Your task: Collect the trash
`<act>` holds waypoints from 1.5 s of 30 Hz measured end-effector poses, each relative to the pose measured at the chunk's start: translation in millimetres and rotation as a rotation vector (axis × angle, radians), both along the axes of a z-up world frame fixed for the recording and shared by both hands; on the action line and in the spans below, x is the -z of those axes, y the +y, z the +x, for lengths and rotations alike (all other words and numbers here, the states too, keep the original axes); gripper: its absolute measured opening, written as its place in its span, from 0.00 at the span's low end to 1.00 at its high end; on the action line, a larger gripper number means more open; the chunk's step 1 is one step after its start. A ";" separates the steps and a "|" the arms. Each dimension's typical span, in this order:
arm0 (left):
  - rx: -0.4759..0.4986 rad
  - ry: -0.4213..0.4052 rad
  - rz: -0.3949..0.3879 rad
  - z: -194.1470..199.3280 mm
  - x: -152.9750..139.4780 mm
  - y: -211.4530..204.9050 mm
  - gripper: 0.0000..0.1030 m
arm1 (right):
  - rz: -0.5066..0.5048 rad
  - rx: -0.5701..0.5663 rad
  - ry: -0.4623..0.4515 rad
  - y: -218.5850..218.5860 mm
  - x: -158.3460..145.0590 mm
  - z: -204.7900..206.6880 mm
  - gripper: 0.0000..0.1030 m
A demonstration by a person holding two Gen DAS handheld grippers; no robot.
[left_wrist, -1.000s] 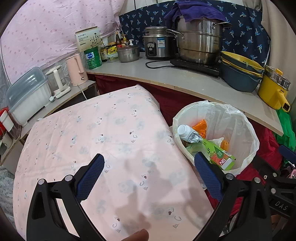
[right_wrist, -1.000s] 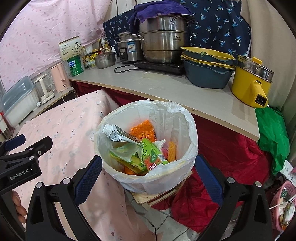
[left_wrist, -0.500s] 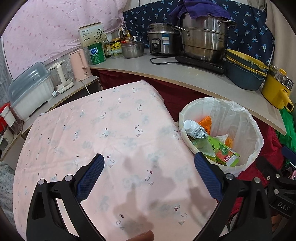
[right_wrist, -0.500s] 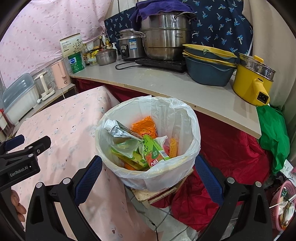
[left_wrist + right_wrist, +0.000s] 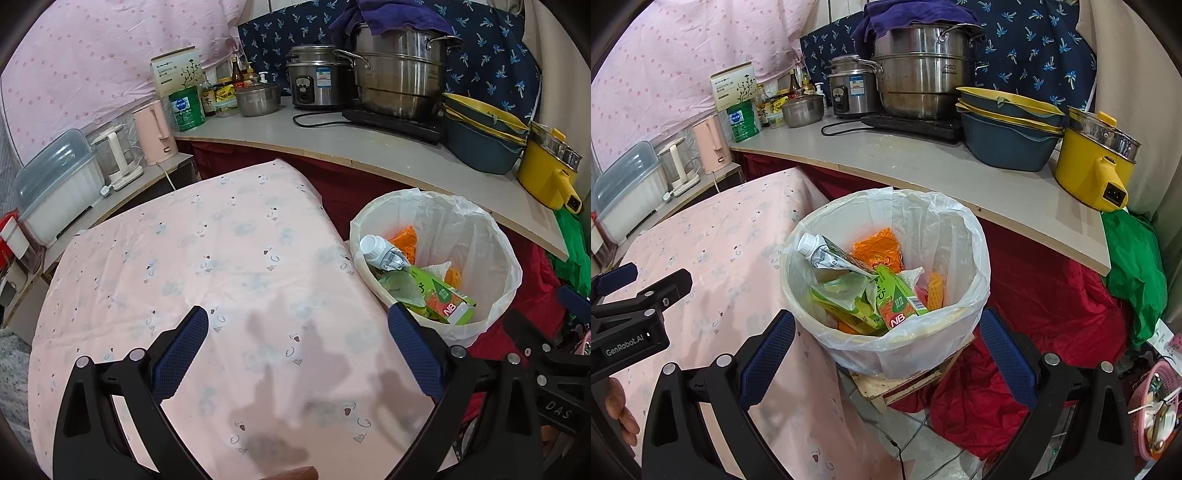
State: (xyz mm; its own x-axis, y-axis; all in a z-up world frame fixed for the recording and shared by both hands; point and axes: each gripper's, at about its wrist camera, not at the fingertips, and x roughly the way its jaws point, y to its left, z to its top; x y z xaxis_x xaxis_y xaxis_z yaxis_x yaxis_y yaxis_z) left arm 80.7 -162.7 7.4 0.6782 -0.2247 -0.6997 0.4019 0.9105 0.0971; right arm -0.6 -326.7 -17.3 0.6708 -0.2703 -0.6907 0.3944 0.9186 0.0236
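A round bin with a white plastic liner [image 5: 964,243] stands on a small wooden stand beside the pink table; it also shows in the left wrist view [image 5: 480,236]. Inside lie a crushed white-capped carton [image 5: 827,256], a green and orange NB juice box [image 5: 897,299], green wrappers and an orange packet [image 5: 877,247]. My right gripper [image 5: 886,334] is open and empty, held just in front of the bin. My left gripper [image 5: 297,341] is open and empty above the pink tablecloth [image 5: 221,258], left of the bin.
A grey counter [image 5: 923,166] behind the bin carries a steel stockpot [image 5: 919,74], a rice cooker, stacked blue and yellow basins [image 5: 1008,136] and a yellow pot [image 5: 1097,158]. A pink kettle [image 5: 155,133] and plastic box stand at left. Red and green cloth lie by the bin.
Both grippers have drawn back slightly, so the bin and table look a little farther off. Both stay open and empty. The trash in the bin has not moved.
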 end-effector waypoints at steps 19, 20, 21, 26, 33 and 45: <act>0.011 0.003 0.011 -1.8 3.5 -2.8 0.91 | -0.005 -0.004 0.009 0.5 4.1 -0.9 0.94; 0.008 -0.002 0.013 -2.1 3.5 -2.9 0.91 | -0.004 -0.003 0.009 0.7 3.8 -0.8 0.94; 0.007 -0.006 0.014 -2.5 3.5 -3.0 0.91 | -0.005 -0.004 0.010 0.9 4.1 -0.9 0.94; 0.007 -0.007 0.004 -2.6 3.1 -1.7 0.91 | -0.006 -0.010 0.014 2.1 4.8 1.5 0.94; 0.006 0.002 0.008 -3.2 5.2 -2.1 0.91 | -0.008 -0.016 0.020 2.4 6.1 3.1 0.94; 0.004 0.007 0.013 -2.5 8.9 -1.8 0.90 | -0.007 -0.015 0.021 2.7 6.7 3.0 0.94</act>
